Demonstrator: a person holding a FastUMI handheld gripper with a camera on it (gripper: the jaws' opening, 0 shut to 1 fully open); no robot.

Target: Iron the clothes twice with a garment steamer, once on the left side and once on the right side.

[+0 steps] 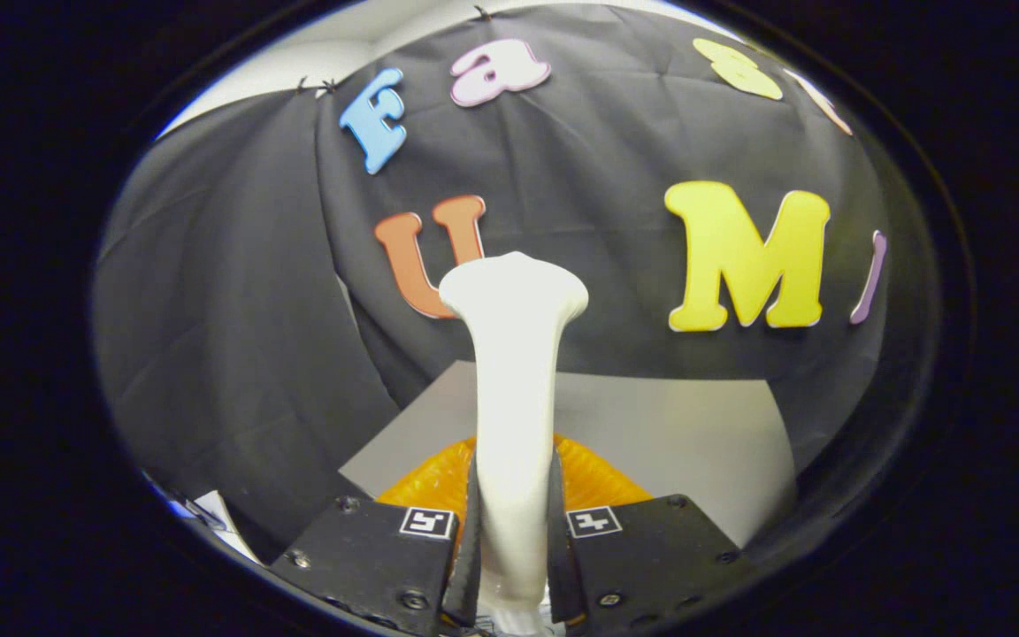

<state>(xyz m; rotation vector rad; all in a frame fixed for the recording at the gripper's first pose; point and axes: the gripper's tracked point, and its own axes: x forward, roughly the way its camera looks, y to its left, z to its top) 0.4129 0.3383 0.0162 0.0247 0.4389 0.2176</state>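
Black cloth (235,354) hangs as the booth's wall all around, falling in loose folds and creases, with a seam or overlap where two sheets meet beyond the fingers and to their left. Above the cloth a pale strip of wall or ceiling (315,53) shows. Below the cloth and beyond the fingers lies a flat grey surface (678,433), matte and bare where it shows, its far edge meeting the cloth. Nearer, just ahead of the fingers, an orange, ribbed, glossy thing (598,482) sits on or over that surface; what it is cannot be told. To the left of the fingers, low down, a bit of white paper or card (209,518) peeks out.

The gripper (514,531) has its fingers drawn narrow, both pressing on the white handle of the garment steamer (514,372). The steamer rises from between the fingers and runs straight ahead of them, widening into a flared head in front of the cloth.
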